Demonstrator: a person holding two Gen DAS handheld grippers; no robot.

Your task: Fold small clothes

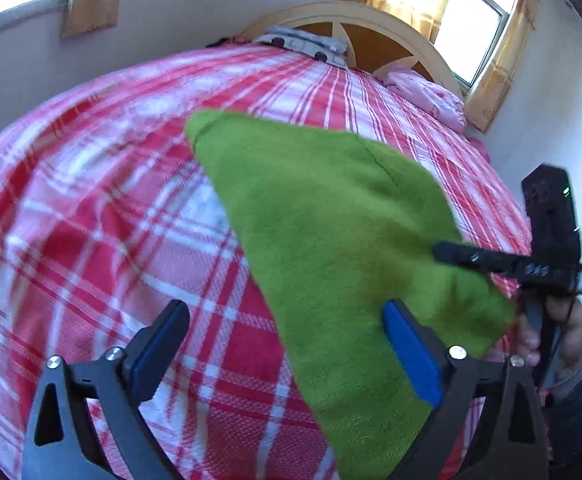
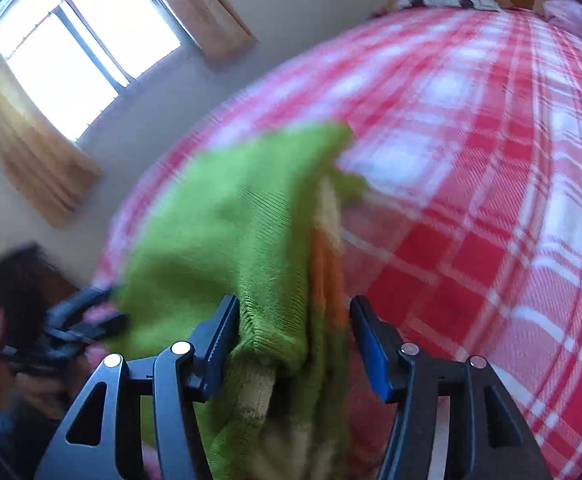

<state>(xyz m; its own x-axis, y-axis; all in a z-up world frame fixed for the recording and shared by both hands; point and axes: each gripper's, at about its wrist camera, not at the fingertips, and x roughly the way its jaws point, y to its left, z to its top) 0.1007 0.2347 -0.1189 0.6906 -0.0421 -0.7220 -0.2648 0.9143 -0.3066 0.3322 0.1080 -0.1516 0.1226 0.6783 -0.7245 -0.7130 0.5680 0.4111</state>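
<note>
Your left gripper is spread wide with nothing pinched, the green knit garment draped past its right finger over the red plaid bedspread. Only the left view shows your right gripper from outside, plus the headboard. From the right wrist, your right gripper is parted too, the garment's ribbed hem lying loose between the jaws. Orange trim shows only here; open bed stretches right
</note>
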